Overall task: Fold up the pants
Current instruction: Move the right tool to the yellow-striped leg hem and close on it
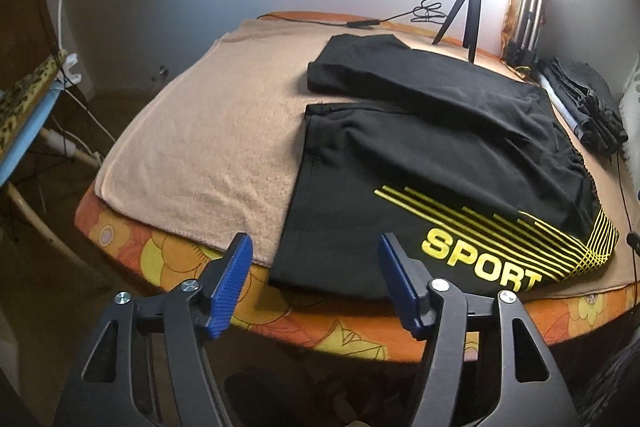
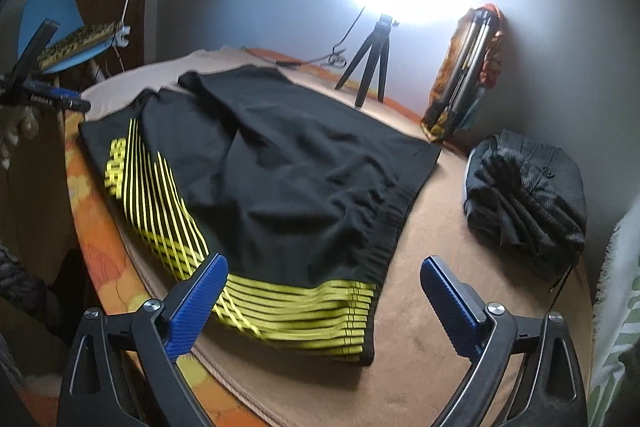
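— Left wrist view, what do the pants [image 1: 440, 155] look like?
— Black, folded over on themselves, with yellow stripes and "SPORT" on the lower layer. They lie flat on the tan towel [image 1: 208, 131] covering the bench [image 1: 320, 331], with the gathered waistband towards the folded dark garment [image 1: 580, 107].
— Which way do they run?
— Their long axis runs from the bench's near edge back towards the tripod [image 1: 460, 15].
— And the right wrist view?
— It shows the waistband edge and stripes up close, plus the left gripper [image 2: 48, 95] beyond the pants' far corner. The left view alone reads "SPORT" clearly.
— The fingers?
— Left gripper's fingers [image 1: 234, 287] are spread, holding nothing, near the pants' front edge. Right gripper [image 2: 324, 311] is likewise spread wide, empty, hovering over the striped corner.
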Motion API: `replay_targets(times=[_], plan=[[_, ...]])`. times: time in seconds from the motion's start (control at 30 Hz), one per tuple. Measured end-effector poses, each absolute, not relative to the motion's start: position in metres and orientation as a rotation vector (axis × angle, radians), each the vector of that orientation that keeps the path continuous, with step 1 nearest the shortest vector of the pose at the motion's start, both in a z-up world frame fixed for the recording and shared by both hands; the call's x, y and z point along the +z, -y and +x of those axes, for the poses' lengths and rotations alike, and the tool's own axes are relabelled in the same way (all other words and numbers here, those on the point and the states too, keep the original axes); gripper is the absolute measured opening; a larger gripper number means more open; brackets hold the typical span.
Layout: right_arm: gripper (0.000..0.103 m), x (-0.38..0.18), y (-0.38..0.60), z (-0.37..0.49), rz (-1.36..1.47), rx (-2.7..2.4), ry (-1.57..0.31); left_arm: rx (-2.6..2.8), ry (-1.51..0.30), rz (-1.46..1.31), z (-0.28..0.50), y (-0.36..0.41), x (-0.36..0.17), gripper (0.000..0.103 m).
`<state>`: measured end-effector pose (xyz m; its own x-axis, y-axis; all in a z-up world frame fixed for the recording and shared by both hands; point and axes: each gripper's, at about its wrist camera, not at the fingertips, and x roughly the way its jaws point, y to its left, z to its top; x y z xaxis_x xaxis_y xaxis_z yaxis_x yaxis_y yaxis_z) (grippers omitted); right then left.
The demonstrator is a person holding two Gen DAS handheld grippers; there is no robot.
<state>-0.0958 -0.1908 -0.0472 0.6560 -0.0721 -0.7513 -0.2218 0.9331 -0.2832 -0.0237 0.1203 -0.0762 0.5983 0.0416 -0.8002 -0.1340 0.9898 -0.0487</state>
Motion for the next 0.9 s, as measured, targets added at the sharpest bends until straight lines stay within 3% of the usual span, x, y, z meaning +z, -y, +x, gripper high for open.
replay_targets(times=[0.13,0.27,0.5,0.77,0.87,0.9], plan=[[0.090,-0.056,0.201,-0.107,-0.381,0.108,-0.888,0.093,-0.956,-0.158,-0.021,-0.125,-0.085,0.063],[0.085,-0.063,0.202,-0.117,-0.405,0.149,-0.909,0.086,-0.977,-0.171,-0.020,-0.125,-0.090,0.052],[0.074,-0.080,0.188,-0.111,-0.568,0.195,-0.927,0.096,-0.943,-0.068,-0.024,-0.117,-0.086,0.052],[0.072,-0.095,0.172,-0.105,-0.698,0.281,-0.947,0.046,-0.915,0.003,-0.027,-0.117,-0.079,0.052],[0.060,-0.100,0.172,-0.102,-0.700,0.301,-0.976,0.010,-0.922,0.005,-0.026,-0.112,-0.079,0.052],[0.050,-0.101,0.173,-0.100,-0.687,0.312,-0.987,-0.001,-0.922,0.011,-0.026,-0.110,-0.079,0.052]])
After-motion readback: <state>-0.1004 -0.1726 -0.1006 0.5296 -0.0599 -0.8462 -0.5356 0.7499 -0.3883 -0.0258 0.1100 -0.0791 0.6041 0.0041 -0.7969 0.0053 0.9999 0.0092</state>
